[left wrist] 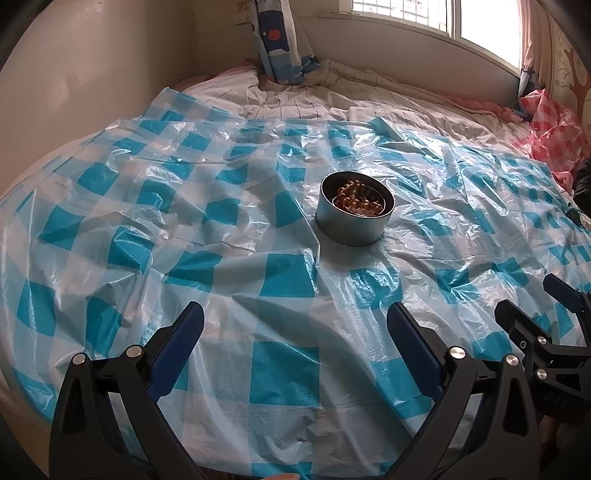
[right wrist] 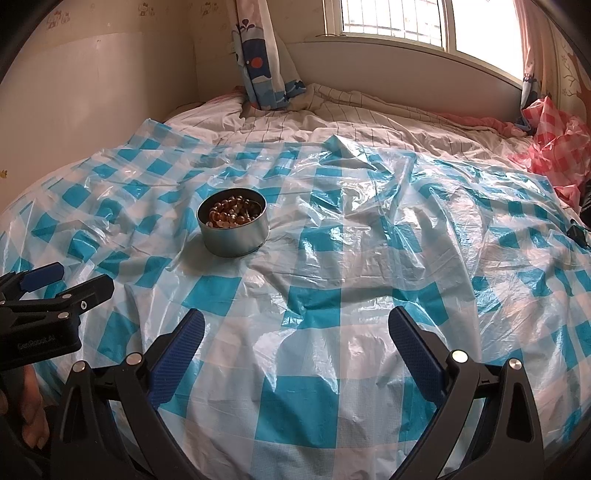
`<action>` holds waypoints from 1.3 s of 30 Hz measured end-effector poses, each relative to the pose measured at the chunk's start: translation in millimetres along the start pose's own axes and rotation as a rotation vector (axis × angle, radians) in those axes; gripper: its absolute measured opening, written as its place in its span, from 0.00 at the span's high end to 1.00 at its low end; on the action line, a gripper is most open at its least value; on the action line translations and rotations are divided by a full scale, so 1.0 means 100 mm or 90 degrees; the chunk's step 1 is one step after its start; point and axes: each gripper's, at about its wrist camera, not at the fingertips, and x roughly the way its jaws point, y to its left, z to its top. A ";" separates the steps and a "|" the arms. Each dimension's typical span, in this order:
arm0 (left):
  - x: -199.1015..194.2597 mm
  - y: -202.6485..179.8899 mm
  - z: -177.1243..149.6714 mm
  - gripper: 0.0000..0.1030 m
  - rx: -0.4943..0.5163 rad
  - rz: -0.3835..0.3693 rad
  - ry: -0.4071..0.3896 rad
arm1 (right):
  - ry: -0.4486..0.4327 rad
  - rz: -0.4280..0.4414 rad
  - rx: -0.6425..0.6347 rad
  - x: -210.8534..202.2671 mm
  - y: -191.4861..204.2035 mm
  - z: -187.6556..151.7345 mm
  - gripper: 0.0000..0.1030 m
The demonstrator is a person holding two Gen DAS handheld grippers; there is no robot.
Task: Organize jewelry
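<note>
A round metal tin stands on the blue-and-white checked plastic sheet spread over a bed. Amber bead jewelry lies inside it. In the left wrist view my left gripper hangs open over the sheet, well short of the tin, nothing between its fingers. My right gripper is open too, with the tin ahead and to its left. Each gripper shows at the edge of the other's view: the right gripper and the left gripper.
A wall runs along the left side of the bed. A patterned curtain and a window stand at the back. A crumpled red-checked plastic sheet lies at the far right. Striped bedding shows beyond the blue sheet. A hand holds the left gripper.
</note>
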 end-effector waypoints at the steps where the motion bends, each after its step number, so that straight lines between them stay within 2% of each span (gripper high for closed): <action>1: 0.01 0.01 -0.01 0.07 -0.002 0.001 0.001 | 0.000 0.000 0.000 0.00 0.00 0.00 0.07; 39: 0.02 0.00 0.00 0.07 0.000 0.002 0.002 | 0.002 -0.001 -0.002 0.00 0.01 0.01 0.07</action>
